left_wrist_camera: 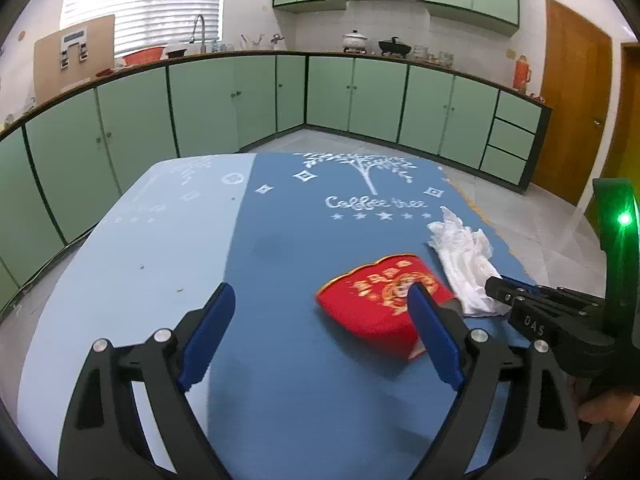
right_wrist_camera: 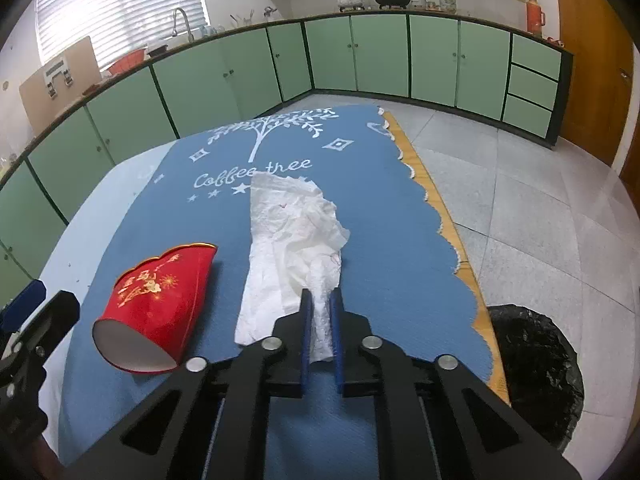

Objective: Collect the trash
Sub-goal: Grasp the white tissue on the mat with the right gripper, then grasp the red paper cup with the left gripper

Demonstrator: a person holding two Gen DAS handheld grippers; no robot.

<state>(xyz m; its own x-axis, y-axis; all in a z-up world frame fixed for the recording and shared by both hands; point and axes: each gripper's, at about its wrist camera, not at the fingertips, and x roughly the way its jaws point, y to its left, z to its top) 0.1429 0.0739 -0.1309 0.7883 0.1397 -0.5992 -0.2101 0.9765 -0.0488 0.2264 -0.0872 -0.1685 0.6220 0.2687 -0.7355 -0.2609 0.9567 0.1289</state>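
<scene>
A crumpled white tissue (right_wrist_camera: 294,240) lies on the blue tablecloth (right_wrist_camera: 380,208). My right gripper (right_wrist_camera: 322,300) is shut on the tissue's near end; it also shows at the right of the left wrist view (left_wrist_camera: 494,280). A red paper cup (right_wrist_camera: 156,304) with gold print lies on its side left of the tissue. In the left wrist view the cup (left_wrist_camera: 380,300) sits just beyond my open left gripper (left_wrist_camera: 320,296), partly behind its right finger (left_wrist_camera: 434,336). The tissue (left_wrist_camera: 464,256) lies right of the cup there.
A bin lined with a black bag (right_wrist_camera: 536,368) stands on the tiled floor by the table's right edge. The table's light blue part (left_wrist_camera: 120,264) lies to the left. Green kitchen cabinets (left_wrist_camera: 240,100) line the far walls.
</scene>
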